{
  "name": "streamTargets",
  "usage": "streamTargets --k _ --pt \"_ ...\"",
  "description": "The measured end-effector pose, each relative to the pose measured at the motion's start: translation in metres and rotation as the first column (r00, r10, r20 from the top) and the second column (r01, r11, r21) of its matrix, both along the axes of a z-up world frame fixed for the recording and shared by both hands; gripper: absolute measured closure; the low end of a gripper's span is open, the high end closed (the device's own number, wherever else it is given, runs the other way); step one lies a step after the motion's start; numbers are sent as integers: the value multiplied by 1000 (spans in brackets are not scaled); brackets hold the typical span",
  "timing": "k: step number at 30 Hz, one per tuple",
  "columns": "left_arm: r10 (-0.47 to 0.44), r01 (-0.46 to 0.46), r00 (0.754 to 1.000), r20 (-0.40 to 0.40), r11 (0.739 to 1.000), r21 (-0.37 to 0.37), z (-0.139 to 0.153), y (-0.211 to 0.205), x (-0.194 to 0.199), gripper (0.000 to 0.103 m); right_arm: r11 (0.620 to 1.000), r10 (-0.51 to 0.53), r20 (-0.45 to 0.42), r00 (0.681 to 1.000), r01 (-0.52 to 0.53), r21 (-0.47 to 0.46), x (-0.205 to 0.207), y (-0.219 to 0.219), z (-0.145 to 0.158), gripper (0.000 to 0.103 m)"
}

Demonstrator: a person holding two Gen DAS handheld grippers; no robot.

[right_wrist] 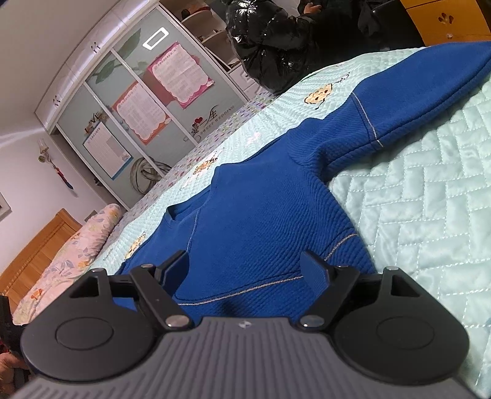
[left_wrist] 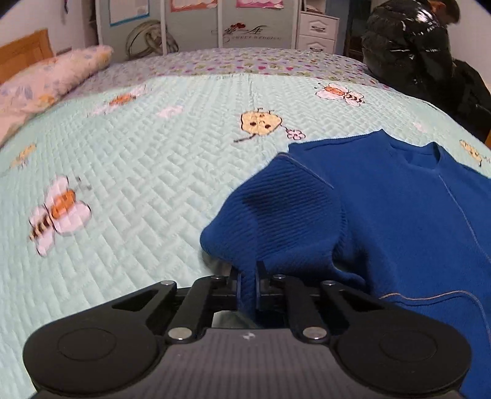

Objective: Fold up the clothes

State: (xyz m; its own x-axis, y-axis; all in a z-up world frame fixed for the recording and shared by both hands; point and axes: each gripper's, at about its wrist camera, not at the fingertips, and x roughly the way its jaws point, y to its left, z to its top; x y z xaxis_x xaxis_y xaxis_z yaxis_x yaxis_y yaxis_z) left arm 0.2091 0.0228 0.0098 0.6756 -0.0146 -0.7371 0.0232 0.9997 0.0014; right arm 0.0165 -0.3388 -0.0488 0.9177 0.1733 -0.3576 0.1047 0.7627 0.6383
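A blue knitted sweater [left_wrist: 399,214] lies front up on the mint quilted bedspread [left_wrist: 138,168]. Its near sleeve [left_wrist: 276,208] is bunched up, and my left gripper [left_wrist: 248,270] is shut on a fold of that sleeve's fabric. In the right wrist view the sweater [right_wrist: 260,199] spreads away from me, its other sleeve [right_wrist: 429,92] stretched out to the upper right. My right gripper [right_wrist: 244,261] stands open just over the sweater's lower body, fingers wide apart on either side of a stitched seam, pressing on nothing.
A flowered pillow [left_wrist: 46,83] lies at the head of the bed by the wooden headboard [left_wrist: 24,52]. A person in a shiny black jacket [left_wrist: 408,46] sits at the far side. A wardrobe [left_wrist: 199,24] stands beyond the bed.
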Motion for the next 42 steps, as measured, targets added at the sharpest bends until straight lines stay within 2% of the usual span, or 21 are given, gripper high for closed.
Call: streamTargets --k 2,5,9,11,14,17,36,42 --pt "-15 15 1000 5 1000 18 3 3 1 95 1000 1 -1 1000 -1 -6 1 1 0 21" --pt "-13 9 999 35 996 89 9 7 2 95 1000 4 -3 1000 -4 -15 2 2 0 20" --pt "40 -67 993 111 966 248 17 17 6 94 1000 3 -4 1000 -3 -19 2 3 0 19" --pt "50 -73 995 89 961 267 13 22 11 93 1000 3 -6 1000 -3 -24 2 3 0 19" --pt "41 -46 999 24 962 268 -1 23 17 90 1000 2 -9 1000 -2 -30 2 4 0 19" --pt "44 -42 999 -1 964 263 -12 25 18 89 1000 2 -8 1000 -2 -30 2 5 0 18" --pt "50 -46 999 -8 965 258 -16 27 20 88 1000 4 -1 1000 -4 -22 3 6 -1 18" --pt "53 -48 999 -13 967 252 -16 29 22 85 1000 5 3 1000 -5 -15 3 4 -1 17"
